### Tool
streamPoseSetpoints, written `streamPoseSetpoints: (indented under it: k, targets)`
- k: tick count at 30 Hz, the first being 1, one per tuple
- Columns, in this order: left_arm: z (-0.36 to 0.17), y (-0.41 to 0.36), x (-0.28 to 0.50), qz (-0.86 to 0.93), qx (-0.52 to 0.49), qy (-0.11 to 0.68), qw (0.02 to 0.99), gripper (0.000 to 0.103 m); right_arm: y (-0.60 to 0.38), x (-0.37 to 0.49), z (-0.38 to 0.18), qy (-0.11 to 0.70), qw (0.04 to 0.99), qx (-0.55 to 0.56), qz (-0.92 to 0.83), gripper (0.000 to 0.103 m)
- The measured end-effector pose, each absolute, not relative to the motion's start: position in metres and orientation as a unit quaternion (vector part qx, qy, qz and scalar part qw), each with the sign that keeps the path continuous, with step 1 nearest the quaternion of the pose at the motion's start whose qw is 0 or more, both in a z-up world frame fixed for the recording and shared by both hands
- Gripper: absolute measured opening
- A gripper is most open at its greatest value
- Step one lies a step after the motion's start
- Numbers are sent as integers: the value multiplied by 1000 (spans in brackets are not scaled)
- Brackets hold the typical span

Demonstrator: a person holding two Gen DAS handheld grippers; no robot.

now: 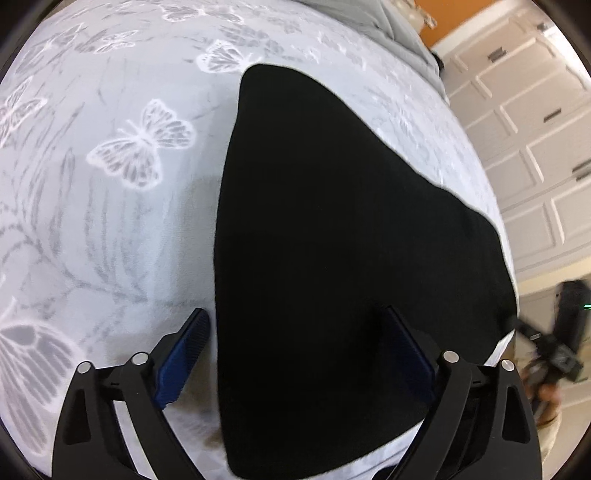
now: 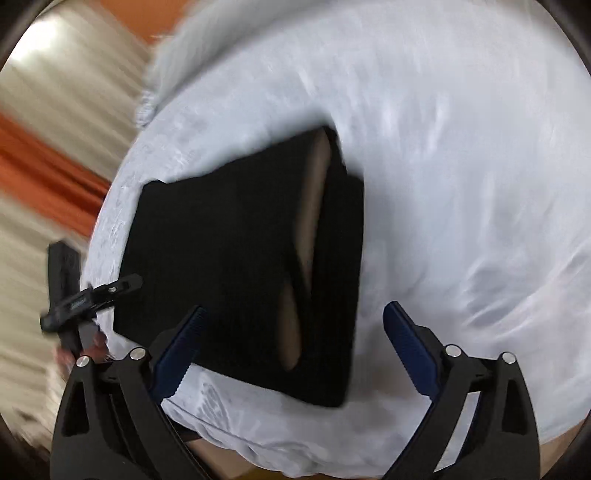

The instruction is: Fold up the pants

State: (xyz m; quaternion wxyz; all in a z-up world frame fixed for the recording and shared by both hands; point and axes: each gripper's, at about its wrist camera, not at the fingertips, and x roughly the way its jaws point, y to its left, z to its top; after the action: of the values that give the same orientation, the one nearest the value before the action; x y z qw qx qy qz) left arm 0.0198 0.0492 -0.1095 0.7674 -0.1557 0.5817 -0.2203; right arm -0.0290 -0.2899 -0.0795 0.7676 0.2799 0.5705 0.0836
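The black pants [image 1: 332, 240] lie folded flat on the white butterfly-print bed cover [image 1: 110, 184]. My left gripper [image 1: 295, 325] is open just above the near part of the pants, its left finger over the cover, its right finger over the cloth. In the blurred right wrist view the pants [image 2: 229, 258] show as a folded black block with a tan inner strip [image 2: 314, 206] showing. My right gripper [image 2: 295, 321] is open and empty above the near edge of the pants. The left gripper also shows at the bed's edge in the right wrist view [image 2: 92, 295].
White panelled doors [image 1: 535, 129] and an orange wall [image 1: 439, 29] stand beyond the bed's right edge. A grey cloth [image 1: 399, 33] lies at the far end of the bed. The right gripper and hand show blurred at the right [image 1: 554, 354].
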Motion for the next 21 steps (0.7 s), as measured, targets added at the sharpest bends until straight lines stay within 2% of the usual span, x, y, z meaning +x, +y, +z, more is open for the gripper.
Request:
streamPoseSetpoints:
  k: [1,2,3,5,8,10,11,12,14,16,18,21]
  targets:
    - [-109,49,18,-220,-154,577,772,88,-286,-30,-74,560,774,281,93,58]
    - [-108,47,16,-221,-148,569,778,61,-282,-32,-61,551,782,272,103,38]
    - [-102,43,15,-240,-147,564,777,53,-281,-37,-50,539,790,271,109,34]
    - [-91,51,11,-244,-150,554,782,26,-274,-51,-24,511,802,275,140,33]
    - [-69,75,-5,-270,-171,548,773,23,-257,-79,-7,506,804,260,174,33]
    - [-68,84,-18,-266,-157,547,778,24,-252,-83,-27,537,797,227,156,41]
    - [-72,86,-22,-259,-148,551,779,31,-250,-83,-49,570,793,184,112,53]
    - [-83,88,-25,-242,-145,565,775,48,-255,-83,-63,574,792,188,91,78]
    - [-98,93,-26,-223,-176,582,762,62,-264,-86,-65,554,794,234,91,84]
    - [-100,95,-27,-220,-194,578,761,66,-262,-85,-61,548,797,231,103,85]
    - [-100,92,-27,-225,-201,581,756,81,-260,-82,-63,542,798,236,119,86]
    - [-105,79,-23,-228,-213,588,746,88,-256,-75,-71,535,803,235,115,90]
